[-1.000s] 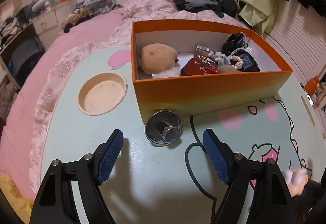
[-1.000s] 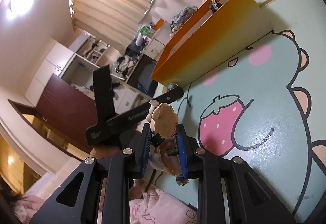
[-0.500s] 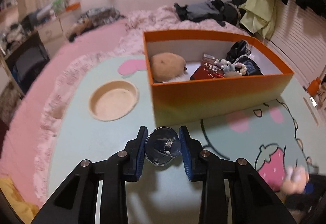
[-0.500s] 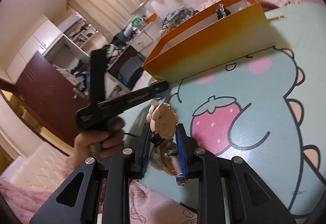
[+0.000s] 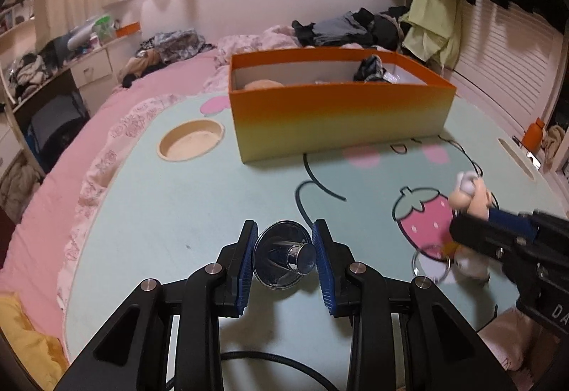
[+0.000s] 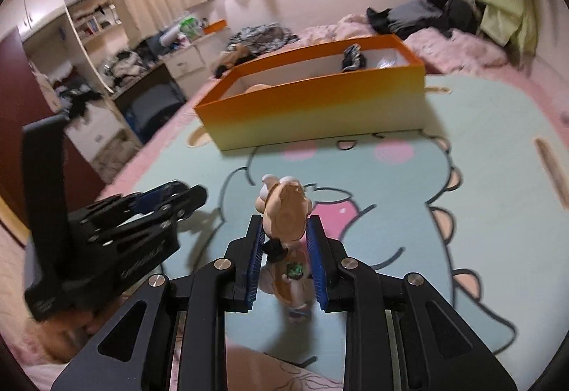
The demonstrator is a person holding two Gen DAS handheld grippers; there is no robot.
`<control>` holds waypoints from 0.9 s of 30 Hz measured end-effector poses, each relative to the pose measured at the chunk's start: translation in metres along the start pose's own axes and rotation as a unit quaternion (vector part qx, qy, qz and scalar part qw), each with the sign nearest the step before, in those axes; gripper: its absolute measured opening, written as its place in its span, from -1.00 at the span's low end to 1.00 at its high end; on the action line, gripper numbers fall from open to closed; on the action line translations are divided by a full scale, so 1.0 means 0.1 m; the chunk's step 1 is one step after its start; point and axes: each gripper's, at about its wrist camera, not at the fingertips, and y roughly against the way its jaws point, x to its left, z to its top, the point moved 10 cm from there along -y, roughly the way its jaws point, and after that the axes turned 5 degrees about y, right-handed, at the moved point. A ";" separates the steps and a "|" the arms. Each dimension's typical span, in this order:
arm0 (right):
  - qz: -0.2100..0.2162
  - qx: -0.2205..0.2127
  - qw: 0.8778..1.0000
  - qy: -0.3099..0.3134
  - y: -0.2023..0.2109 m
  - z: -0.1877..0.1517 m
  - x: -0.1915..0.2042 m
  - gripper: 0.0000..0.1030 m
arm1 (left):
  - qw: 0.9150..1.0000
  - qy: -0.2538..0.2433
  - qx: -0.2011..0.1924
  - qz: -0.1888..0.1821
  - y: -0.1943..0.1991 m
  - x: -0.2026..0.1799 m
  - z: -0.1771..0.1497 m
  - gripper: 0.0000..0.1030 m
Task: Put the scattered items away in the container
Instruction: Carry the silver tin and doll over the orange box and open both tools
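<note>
My left gripper (image 5: 284, 257) is shut on a shiny round metal lid with a knob (image 5: 282, 255) and holds it above the tabletop. My right gripper (image 6: 286, 243) is shut on a small tan bear figure keychain (image 6: 286, 213), which also shows in the left wrist view (image 5: 469, 199) with its metal ring (image 5: 432, 257) hanging. The orange box (image 5: 338, 110) stands farther back on the table with a tan plush (image 5: 263, 84) and dark cloth (image 5: 370, 69) inside. The left gripper shows at the left of the right wrist view (image 6: 170, 199).
The mint cartoon table (image 5: 177, 213) has a round cup recess (image 5: 192, 143) left of the box and a slot (image 5: 517, 158) at its right edge. Pink bedding (image 5: 71, 170) surrounds the table. Clothes lie piled on the bed behind the box.
My left gripper closed on the metal lid and lifted it back from the box. My right gripper swung level toward the box, still holding the bear figure.
</note>
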 end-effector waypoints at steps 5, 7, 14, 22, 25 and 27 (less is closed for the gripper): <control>-0.015 0.010 1.000 0.007 -0.01 -0.06 -0.04 -0.50 | 1.000 -0.010 -0.001 -0.003 -0.03 -0.05 -0.03 -0.43; -0.015 0.016 1.000 0.006 -0.03 -0.06 -0.06 -0.50 | 1.000 -0.005 0.000 -0.008 -0.03 -0.04 -0.03 -0.43; -0.011 0.018 1.000 0.005 -0.03 -0.06 -0.07 -0.50 | 1.000 -0.001 0.001 -0.011 -0.04 -0.03 -0.03 -0.43; -0.002 0.010 1.000 0.011 0.03 0.02 -0.02 -0.50 | 1.000 -0.002 -0.004 -0.012 -0.01 -0.03 0.04 -0.44; -0.009 -0.008 1.000 0.026 0.10 0.18 -0.02 -0.50 | 1.000 -0.001 -0.021 -0.020 0.07 -0.03 0.23 -0.44; -0.012 -0.030 0.999 0.029 0.17 0.37 -0.04 -0.50 | 0.999 0.011 -0.030 -0.042 0.13 -0.04 0.43 -0.44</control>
